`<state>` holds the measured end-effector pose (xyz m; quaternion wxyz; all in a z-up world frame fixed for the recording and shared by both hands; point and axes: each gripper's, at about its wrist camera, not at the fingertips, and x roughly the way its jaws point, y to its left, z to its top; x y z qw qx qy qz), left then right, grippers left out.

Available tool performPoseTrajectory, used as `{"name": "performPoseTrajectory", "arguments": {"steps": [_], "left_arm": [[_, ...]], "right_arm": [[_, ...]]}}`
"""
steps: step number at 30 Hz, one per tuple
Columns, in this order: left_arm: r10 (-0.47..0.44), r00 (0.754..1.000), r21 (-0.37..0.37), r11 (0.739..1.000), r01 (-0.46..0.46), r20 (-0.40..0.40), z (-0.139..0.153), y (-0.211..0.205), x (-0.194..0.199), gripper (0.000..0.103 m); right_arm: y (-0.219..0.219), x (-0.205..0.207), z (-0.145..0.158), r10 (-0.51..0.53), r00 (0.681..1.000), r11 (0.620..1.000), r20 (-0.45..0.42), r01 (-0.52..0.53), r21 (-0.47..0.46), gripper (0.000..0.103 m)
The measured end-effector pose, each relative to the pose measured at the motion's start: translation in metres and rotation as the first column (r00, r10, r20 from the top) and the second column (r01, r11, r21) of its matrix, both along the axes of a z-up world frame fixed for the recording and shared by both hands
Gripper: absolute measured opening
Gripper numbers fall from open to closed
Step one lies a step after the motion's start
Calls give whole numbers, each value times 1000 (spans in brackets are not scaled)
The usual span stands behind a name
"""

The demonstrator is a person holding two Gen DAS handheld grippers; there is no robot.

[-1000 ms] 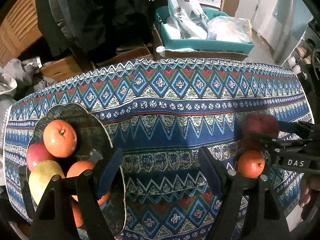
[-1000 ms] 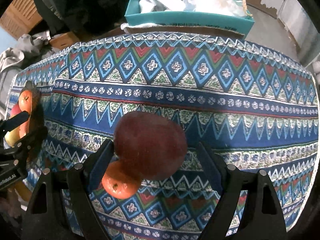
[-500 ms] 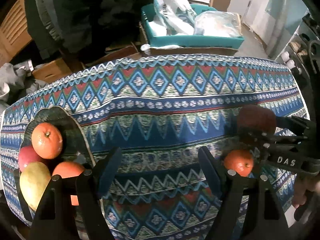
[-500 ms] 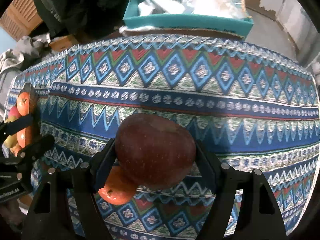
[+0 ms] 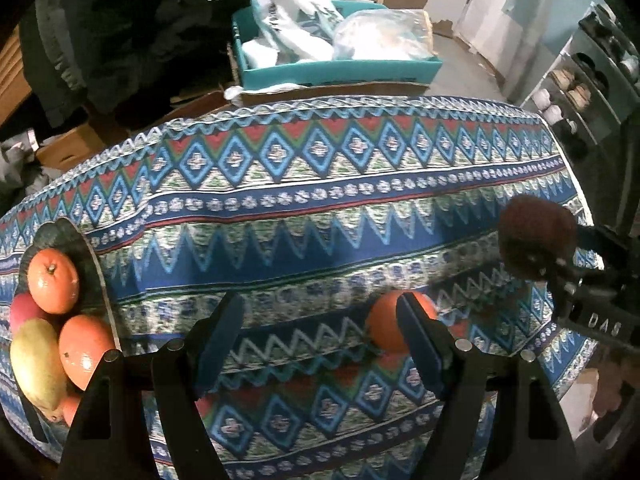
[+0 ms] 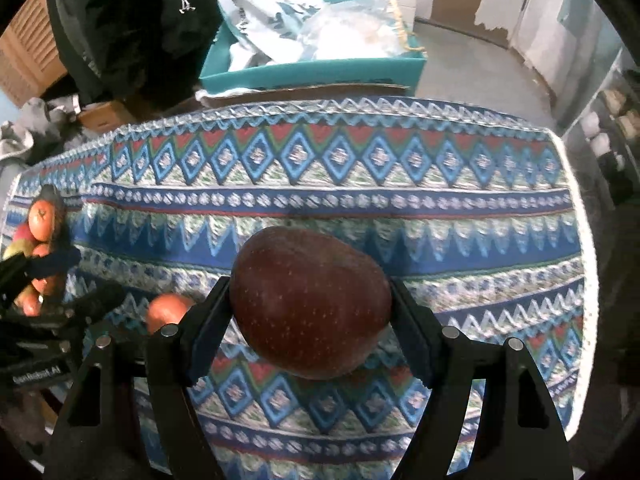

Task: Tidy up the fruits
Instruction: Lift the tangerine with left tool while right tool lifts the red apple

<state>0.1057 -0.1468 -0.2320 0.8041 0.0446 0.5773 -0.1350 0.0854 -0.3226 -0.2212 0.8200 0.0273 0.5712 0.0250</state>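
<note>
The right gripper (image 6: 310, 312) clamps the dark red apple (image 6: 310, 304) just above the patterned worktop (image 6: 320, 208). The left gripper (image 5: 320, 340) hangs wide and empty near the loose orange (image 5: 386, 326). Best carried level and low to the dark bowl (image 5: 94, 256), then set gently among the piled fruit so nothing rolls out.

Both claws are matte black plastic. The left claw (image 5: 320, 334) has two wide, slotted finger frames, each tipped with a dark blue pad (image 5: 218, 332) and studded with round silver pins. The right claw (image 6: 310, 326) is built alike; seen from the left wrist, its side carries white letters reading "DAS" and small bright screws.
</note>
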Motion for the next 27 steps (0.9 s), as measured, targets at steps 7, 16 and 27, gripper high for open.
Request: {"name": "performPoseTrajectory", "arguments": {"steps": [7, 16, 27], "left_arm": [[-68, 998, 3, 998, 68, -17, -10, -31, -7, 80], [-99, 993, 18, 995, 101, -59, -31, -48, -10, 80], [-111, 989, 21, 993, 113, -96, -51, -51, -5, 66]], "right_arm": [[-23, -18, -2, -38, 999, 999, -14, 39, 10, 76], [-41, -20, -6, -75, 997, 996, -22, 76, 38, 76], [-45, -20, -15, -81, 996, 995, -35, 83, 61, 76]]}}
